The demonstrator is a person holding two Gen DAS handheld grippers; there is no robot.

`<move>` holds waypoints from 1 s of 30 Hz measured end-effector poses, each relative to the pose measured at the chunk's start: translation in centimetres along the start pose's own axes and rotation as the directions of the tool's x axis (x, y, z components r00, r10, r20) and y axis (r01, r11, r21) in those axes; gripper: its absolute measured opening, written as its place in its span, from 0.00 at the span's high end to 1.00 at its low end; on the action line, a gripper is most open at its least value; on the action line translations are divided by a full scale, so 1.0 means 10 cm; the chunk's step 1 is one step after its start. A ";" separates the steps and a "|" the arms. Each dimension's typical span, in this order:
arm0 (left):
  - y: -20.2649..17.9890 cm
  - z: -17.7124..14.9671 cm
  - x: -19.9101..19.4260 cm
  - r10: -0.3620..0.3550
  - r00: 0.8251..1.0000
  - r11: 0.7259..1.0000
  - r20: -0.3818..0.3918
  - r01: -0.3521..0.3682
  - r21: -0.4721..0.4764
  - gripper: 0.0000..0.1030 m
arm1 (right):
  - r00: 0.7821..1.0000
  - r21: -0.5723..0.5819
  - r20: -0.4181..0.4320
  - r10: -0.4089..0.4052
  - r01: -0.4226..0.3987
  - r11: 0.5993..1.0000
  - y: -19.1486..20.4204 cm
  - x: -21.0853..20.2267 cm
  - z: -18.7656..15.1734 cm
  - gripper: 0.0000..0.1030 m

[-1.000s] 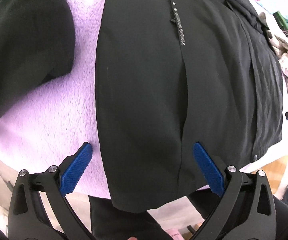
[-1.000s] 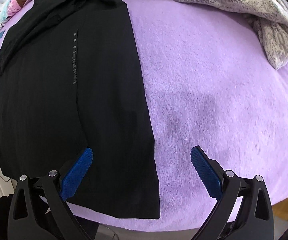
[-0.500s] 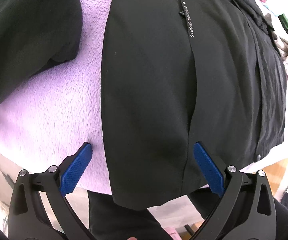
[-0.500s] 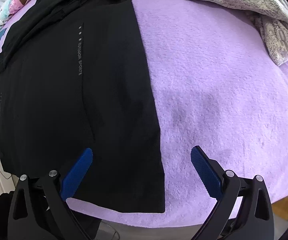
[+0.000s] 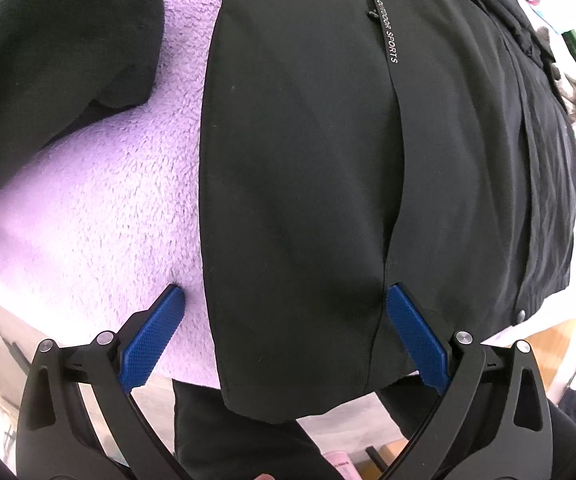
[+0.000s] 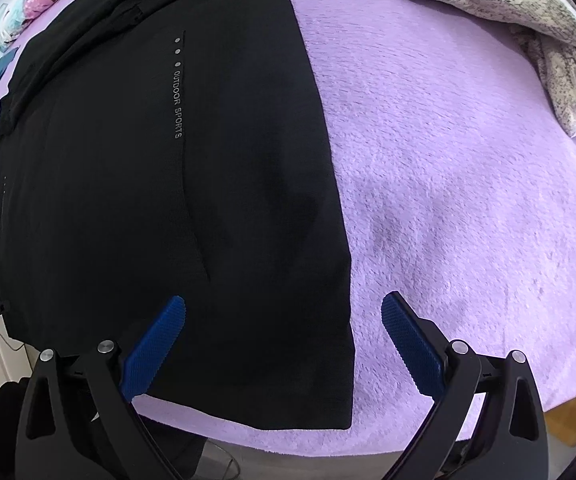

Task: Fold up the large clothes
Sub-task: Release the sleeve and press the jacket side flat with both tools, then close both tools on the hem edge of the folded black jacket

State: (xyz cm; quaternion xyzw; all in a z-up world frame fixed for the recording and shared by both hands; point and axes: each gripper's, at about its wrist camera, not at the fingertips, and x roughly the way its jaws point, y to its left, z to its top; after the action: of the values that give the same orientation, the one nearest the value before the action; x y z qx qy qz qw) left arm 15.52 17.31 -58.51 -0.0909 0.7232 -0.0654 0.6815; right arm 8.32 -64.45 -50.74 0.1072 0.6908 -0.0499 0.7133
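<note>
A black jacket [image 5: 307,184] printed "OUTDOOR SPORTS" lies flat on a purple fleece blanket [image 5: 100,216]; its hem reaches the near edge. My left gripper [image 5: 286,304] is open and empty, its blue pads straddling the jacket's left hem corner. In the right wrist view the same jacket [image 6: 160,208] fills the left half. My right gripper [image 6: 284,316] is open and empty, straddling the jacket's right edge near the hem, one pad over the cloth, one over the blanket [image 6: 467,200].
Another dark garment [image 5: 48,60] lies at the upper left of the left wrist view. A grey knitted garment [image 6: 507,12] is heaped at the far right of the blanket. Colourful items [image 6: 16,32] lie beyond the jacket. The bed's near edge drops to the floor [image 5: 543,356].
Both grippers have moved closer to the jacket's hem; the jacket looms larger in both views. Both jaws stay open.
</note>
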 end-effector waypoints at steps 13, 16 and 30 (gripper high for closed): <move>0.04 0.01 0.09 -0.034 0.999 0.999 -0.029 0.034 0.004 0.06 | 0.999 -0.013 -0.047 0.019 -0.019 1.000 0.04 0.36 0.03 0.06; 0.04 0.01 0.11 -0.047 0.998 0.999 -0.035 0.047 0.006 0.06 | 0.998 -0.013 -0.060 0.019 -0.019 1.000 0.06 0.47 0.01 0.06; -0.02 0.02 0.14 -0.079 0.994 0.997 -0.073 0.079 -0.003 0.25 | 0.996 0.034 -0.070 0.053 -0.051 0.998 -0.09 0.73 -0.09 0.17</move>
State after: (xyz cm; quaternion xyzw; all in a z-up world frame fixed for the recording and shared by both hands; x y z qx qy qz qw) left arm 15.68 16.79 -59.80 -0.1171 0.7434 -0.0957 0.6515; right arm 7.57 -64.63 -58.07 0.1383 0.7116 -0.0384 0.6878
